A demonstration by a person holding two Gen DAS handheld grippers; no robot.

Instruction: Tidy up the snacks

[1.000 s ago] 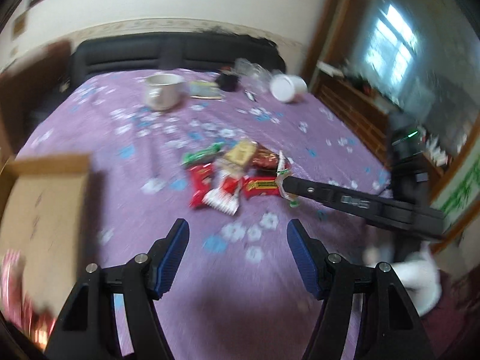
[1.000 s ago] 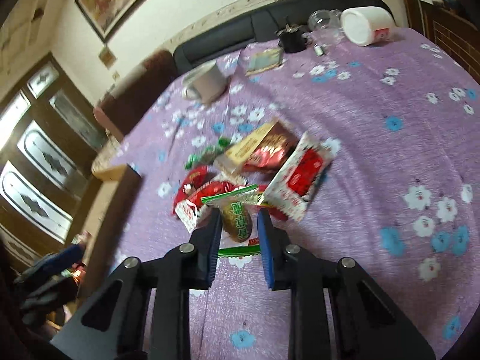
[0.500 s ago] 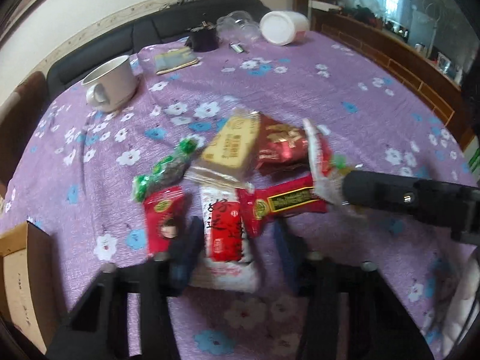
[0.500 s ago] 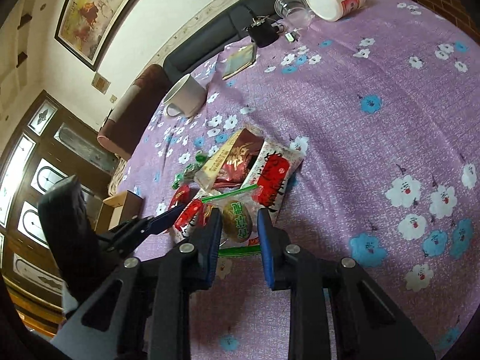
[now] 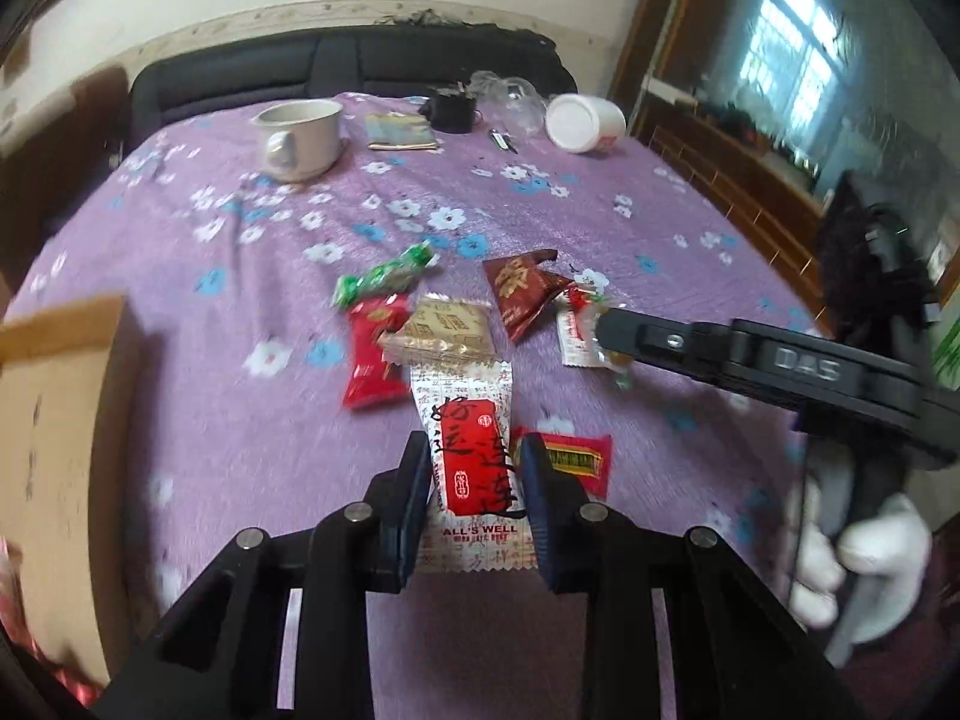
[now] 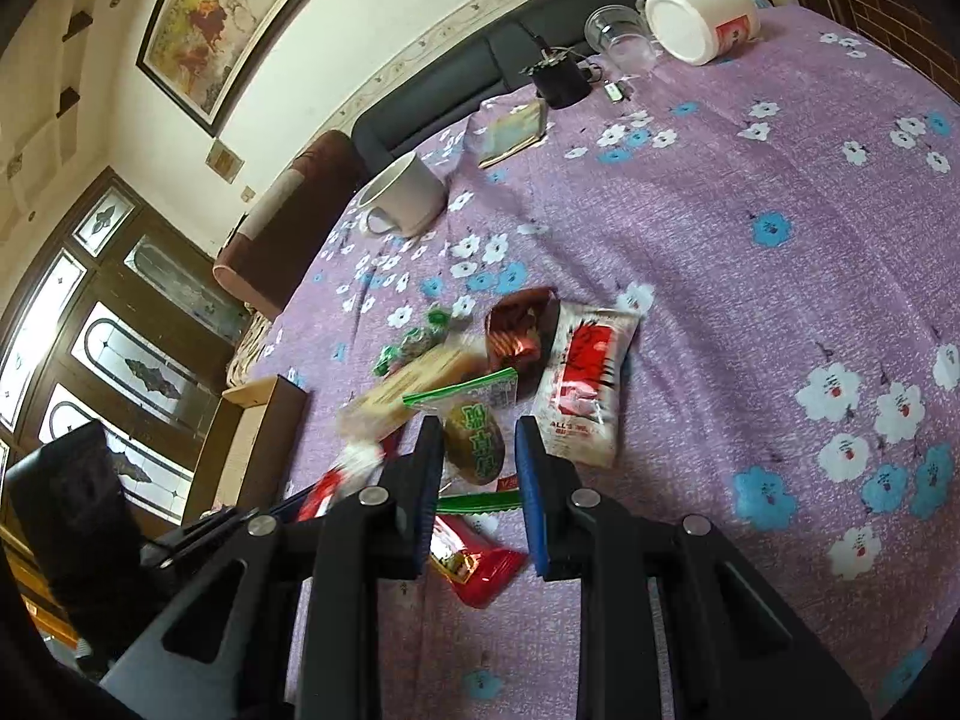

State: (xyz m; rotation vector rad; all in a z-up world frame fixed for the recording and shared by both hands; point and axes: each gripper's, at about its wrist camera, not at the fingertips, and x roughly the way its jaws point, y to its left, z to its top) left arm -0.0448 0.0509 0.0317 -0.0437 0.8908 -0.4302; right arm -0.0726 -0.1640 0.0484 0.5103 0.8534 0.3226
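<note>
Blurred cardboard box point(image 5: 54, 450) cut off at edge, left gripper point(image 5: 474, 498) clamping crinkly white-red packet point(image 5: 474, 474), right gripper point(image 6: 480, 450) pinching glossy green-edged pouch point(image 6: 474, 438).

Centre of the purple floral tablecloth point(image 5: 198, 228) is obstructed by a tight cluster of snack packets: green candy packet point(image 5: 384, 277), red packet point(image 5: 371, 360), tan wafer packet point(image 5: 443, 329), dark red packet point(image 5: 521, 293). The right gripper point(image 5: 603, 333) reaches into this cluster from the right side. The cardboard box point(image 5: 57, 450) blocks the left edge. The far edge carries a white mug point(image 5: 298, 137), a black object point(image 5: 451, 111), a clear glass point(image 6: 621, 39) and a toppled white jar point(image 5: 583, 123). Bare cloth lies between the mug and the cluster. In the right wrist view, the cloth right of the packets point(image 6: 840, 276) is clear.
</note>
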